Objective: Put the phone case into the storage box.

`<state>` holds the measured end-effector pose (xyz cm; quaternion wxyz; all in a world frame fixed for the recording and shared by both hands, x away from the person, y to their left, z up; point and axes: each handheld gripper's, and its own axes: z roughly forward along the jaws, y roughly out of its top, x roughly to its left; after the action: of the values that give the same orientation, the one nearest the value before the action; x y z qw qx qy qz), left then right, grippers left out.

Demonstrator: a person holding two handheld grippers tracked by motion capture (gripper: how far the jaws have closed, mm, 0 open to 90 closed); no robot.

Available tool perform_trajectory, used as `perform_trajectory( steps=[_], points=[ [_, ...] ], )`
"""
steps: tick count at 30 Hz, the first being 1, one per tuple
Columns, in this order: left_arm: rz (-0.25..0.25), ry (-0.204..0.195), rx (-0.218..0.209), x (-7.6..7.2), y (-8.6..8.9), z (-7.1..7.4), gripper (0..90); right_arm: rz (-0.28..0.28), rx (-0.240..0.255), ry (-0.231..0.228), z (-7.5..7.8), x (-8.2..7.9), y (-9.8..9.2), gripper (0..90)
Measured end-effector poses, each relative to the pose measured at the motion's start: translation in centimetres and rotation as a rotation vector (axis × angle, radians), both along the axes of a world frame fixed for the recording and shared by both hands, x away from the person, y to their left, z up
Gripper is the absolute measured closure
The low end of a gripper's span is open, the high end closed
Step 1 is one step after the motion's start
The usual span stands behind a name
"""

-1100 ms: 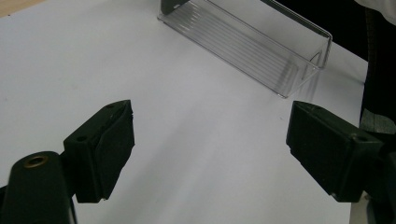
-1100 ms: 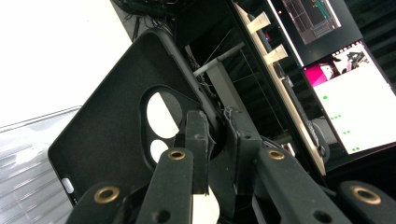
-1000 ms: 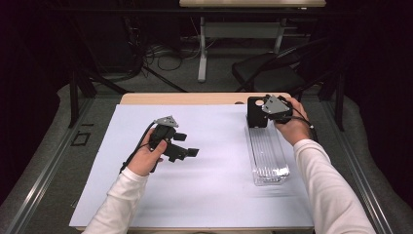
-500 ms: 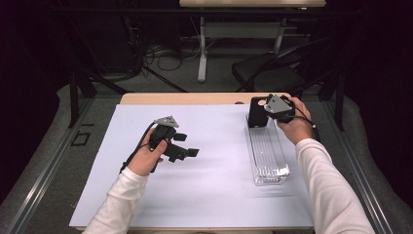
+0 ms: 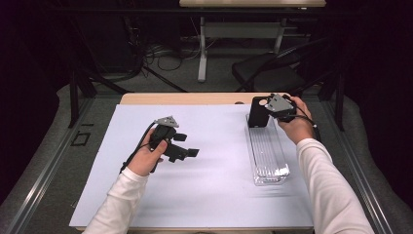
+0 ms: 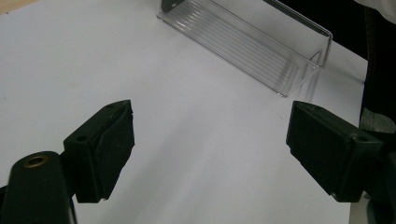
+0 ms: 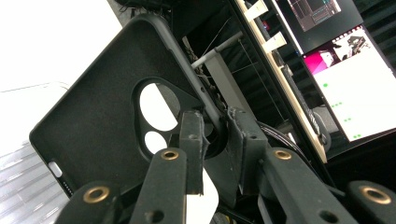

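A white sheet (image 5: 204, 195) covers most of the table (image 5: 185, 99), whose bare wooden edge shows along the top of the sheet in the high view. At the right of centre in that view a clear plastic tray (image 5: 268, 156) lies lengthwise on the sheet, long and narrow with a ribbed floor and low walls; in the left gripper view it runs across the upper right of the frame (image 6: 252, 42). Beyond the table, in the upper part of the high view, stand a dark chair (image 5: 272, 73) and the white leg of another desk (image 5: 202, 53), with cables on the floor. A lit monitor (image 7: 355, 88) fills the right edge of the right gripper view.

The phone case (image 5: 258, 112) is black and soft-looking, with a large round camera opening and a smaller one below it, seen from its hollow inner side in the right gripper view (image 7: 102, 116). It stands nearly upright at the far end of the tray, at the upper right of the high view.

The right gripper (image 5: 278, 108) has the case's edge between its jaws near the camera cut-out; the jaws have just been opening a little, and the pads (image 7: 192, 140) sit close against the rim, so whether they press on it I cannot tell. The left gripper (image 5: 187, 148) hovers over bare sheet at the left of centre, jaws wide apart with nothing between them.
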<state>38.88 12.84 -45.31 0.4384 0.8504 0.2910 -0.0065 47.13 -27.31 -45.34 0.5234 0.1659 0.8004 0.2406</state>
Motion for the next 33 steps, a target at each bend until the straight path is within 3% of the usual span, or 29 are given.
perform_trajectory(
  steps=[4, 17, 33],
  points=[
    [-0.001, -0.001, 0.000, 0.00, 0.04, 0.02, 15.5, -0.005, 0.031, -0.002, 0.06, 0.06, 0.05, 72.7],
    [0.001, -0.001, 0.001, -0.02, 0.04, 0.04, 15.5, -0.017, 0.035, 0.017, 0.04, 0.11, -0.16, 65.7],
    [-0.001, -0.003, 0.000, 0.02, 0.09, 0.05, 15.5, -0.049, 0.045, 0.026, -0.03, 0.18, -0.26, 47.1]
  ],
)
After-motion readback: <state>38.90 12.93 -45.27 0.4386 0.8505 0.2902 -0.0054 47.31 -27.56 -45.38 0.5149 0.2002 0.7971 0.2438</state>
